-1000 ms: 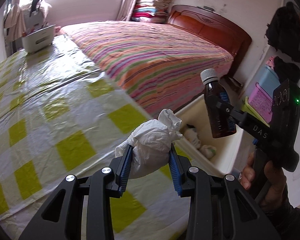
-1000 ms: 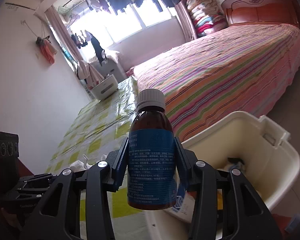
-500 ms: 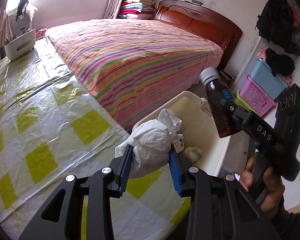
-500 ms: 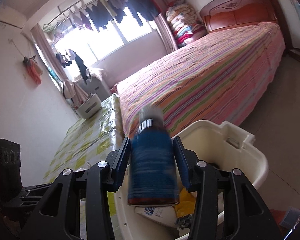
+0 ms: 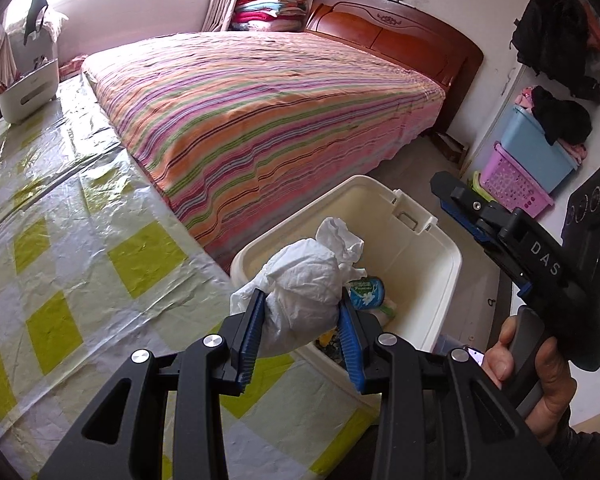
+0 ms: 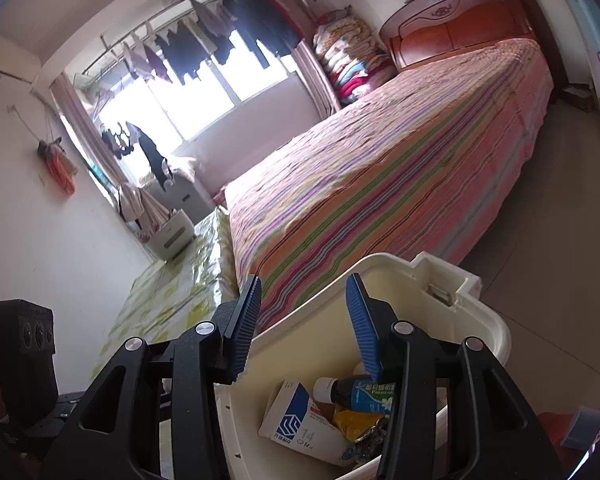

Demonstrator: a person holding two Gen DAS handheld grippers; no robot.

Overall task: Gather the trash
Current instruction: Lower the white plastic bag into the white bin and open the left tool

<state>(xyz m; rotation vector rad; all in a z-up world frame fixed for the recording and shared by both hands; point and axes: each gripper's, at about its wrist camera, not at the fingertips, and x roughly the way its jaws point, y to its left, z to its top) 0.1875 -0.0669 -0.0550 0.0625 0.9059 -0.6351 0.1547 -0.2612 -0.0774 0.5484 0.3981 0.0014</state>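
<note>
My left gripper (image 5: 300, 328) is shut on a crumpled white paper wad (image 5: 304, 292), held at the table's edge beside the cream plastic bin (image 5: 440, 240). My right gripper (image 6: 304, 320) is open and empty above the bin (image 6: 496, 328); it also shows in the left wrist view (image 5: 460, 208). A brown bottle with a white cap and blue label (image 6: 360, 394) lies inside the bin on other trash, next to a white and blue carton (image 6: 300, 424). The bottle's label shows in the left wrist view (image 5: 366, 292).
A table with a yellow-checked plastic cover (image 5: 80, 260) is at the left, a white caddy (image 5: 28, 92) at its far end. A striped bed (image 5: 280, 112) lies behind the bin. Blue and purple baskets (image 5: 516, 176) stand by the right wall.
My right gripper opened and the brown bottle dropped into the bin. My left gripper moved right with the paper wad toward the bin.
</note>
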